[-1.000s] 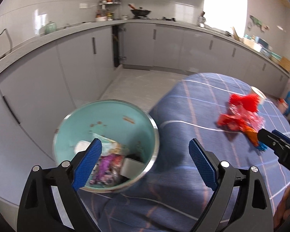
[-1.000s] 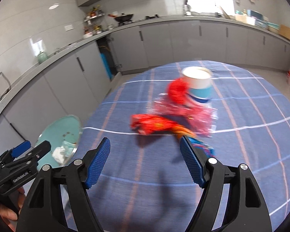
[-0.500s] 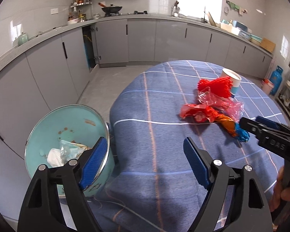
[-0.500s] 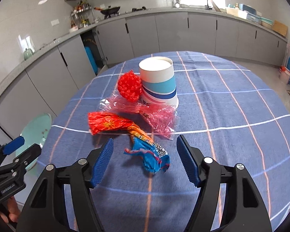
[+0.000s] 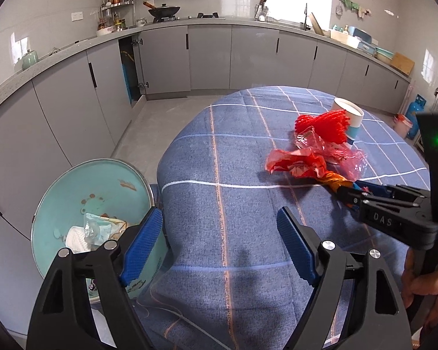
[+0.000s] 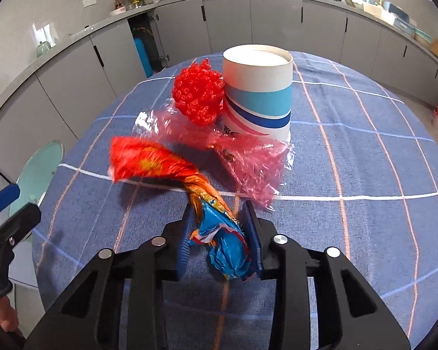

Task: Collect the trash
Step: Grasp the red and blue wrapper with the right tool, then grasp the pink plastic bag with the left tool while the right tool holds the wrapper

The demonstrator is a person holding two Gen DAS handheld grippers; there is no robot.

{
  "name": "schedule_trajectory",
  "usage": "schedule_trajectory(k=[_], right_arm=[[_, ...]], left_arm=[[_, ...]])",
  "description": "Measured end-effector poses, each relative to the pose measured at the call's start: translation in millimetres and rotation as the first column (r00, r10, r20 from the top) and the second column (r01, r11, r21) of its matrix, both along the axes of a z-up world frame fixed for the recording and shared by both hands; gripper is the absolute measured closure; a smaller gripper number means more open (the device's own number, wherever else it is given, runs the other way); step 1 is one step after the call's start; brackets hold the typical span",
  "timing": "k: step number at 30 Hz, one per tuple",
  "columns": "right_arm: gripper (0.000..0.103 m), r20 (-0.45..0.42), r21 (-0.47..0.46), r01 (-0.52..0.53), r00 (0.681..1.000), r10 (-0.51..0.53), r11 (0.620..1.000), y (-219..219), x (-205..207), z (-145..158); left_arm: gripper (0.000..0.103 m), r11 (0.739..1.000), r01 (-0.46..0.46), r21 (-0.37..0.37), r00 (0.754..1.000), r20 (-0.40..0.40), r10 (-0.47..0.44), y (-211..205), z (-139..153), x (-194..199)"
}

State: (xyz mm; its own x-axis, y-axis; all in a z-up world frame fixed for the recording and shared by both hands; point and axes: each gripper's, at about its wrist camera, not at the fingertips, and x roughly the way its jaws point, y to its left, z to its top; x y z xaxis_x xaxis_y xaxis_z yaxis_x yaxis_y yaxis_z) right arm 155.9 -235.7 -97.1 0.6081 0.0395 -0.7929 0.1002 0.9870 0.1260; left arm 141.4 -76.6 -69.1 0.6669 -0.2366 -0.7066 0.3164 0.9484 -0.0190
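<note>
The teal bin (image 5: 81, 204) beside the table's left edge already holds some wrappers, but an orange-and-blue snack wrapper (image 6: 172, 172), pink film (image 6: 248, 160), red mesh (image 6: 197, 97) and a paper cup (image 6: 258, 96) remain mid-table. The right gripper (image 6: 219, 245) is closing its jaws around the wrapper's blue end, pads seemingly touching it; the left gripper (image 5: 219, 248) hangs wide apart and empty over the table's near-left edge.

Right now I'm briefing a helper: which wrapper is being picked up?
On the blue checked tablecloth, before the upturned paper cup, lies a trash cluster. The twisted wrapper is nearest: red-orange one end, blue the other, the right gripper closing on it, unlike the pink film.
</note>
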Motion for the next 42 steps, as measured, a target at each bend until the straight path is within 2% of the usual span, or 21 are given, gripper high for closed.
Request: schedule_trajectory(k=[5, 11, 17, 22, 26, 29, 32, 36, 40, 42], right_arm=[[0.074, 0.015, 0.022, -0.019, 1.0, 0.018, 1.0, -3, -22, 6], [0.074, 0.03, -0.022, -0.001, 1.0, 0.002, 1.0, -13, -49, 17], [0.074, 0.07, -0.061, 0.086, 0.994, -0.082, 0.994, -37, -61, 37], [0.074, 0.131, -0.046, 0.21, 0.97, -0.203, 0.977, -65, -75, 48], [0.074, 0.157, 0.011, 0.317, 0.936, -0.315, 0.948, -93, -73, 50], [0.074, 0.135, 0.064, 0.371, 0.917, -0.376, 0.927, -110, -62, 44], [0.074, 0.12, 0.043, 0.408, 0.904, -0.41, 0.912, -115, -46, 35], [0.074, 0.103, 0.077, 0.422, 0.898, -0.428, 0.903, -119, -39, 27], [0.074, 0.1, 0.094, 0.415, 0.9, -0.424, 0.905, -121, -39, 24], [0.074, 0.101, 0.098, 0.416, 0.899, -0.425, 0.904, -121, -41, 24]], left_arm=[[0.024, 1.0, 0.014, -0.017, 1.0, 0.003, -0.014, -2, 4, 2], [0.025, 0.999, 0.045, -0.023, 0.999, 0.013, -0.045, -16, 8, 7], [0.026, 0.996, 0.09, -0.025, 0.996, 0.029, -0.089, -40, 11, 15], [0.026, 0.993, 0.116, -0.033, 0.993, 0.026, -0.115, -55, 6, 18], [0.026, 0.991, 0.131, -0.039, 0.991, 0.034, -0.13, -63, 3, 21], [0.026, 0.99, 0.134, -0.048, 0.99, 0.047, -0.131, -73, 2, 28], [0.031, 0.989, 0.135, -0.054, 0.99, 0.056, -0.132, -80, 1, 36], [0.031, 0.988, 0.148, -0.042, 0.987, 0.064, -0.145, -94, -2, 47], [0.032, 0.984, 0.17, -0.058, 0.985, 0.039, -0.168, -109, -10, 61], [0.042, 0.982, 0.176, -0.068, 0.984, 0.015, -0.175, -116, -15, 70]])
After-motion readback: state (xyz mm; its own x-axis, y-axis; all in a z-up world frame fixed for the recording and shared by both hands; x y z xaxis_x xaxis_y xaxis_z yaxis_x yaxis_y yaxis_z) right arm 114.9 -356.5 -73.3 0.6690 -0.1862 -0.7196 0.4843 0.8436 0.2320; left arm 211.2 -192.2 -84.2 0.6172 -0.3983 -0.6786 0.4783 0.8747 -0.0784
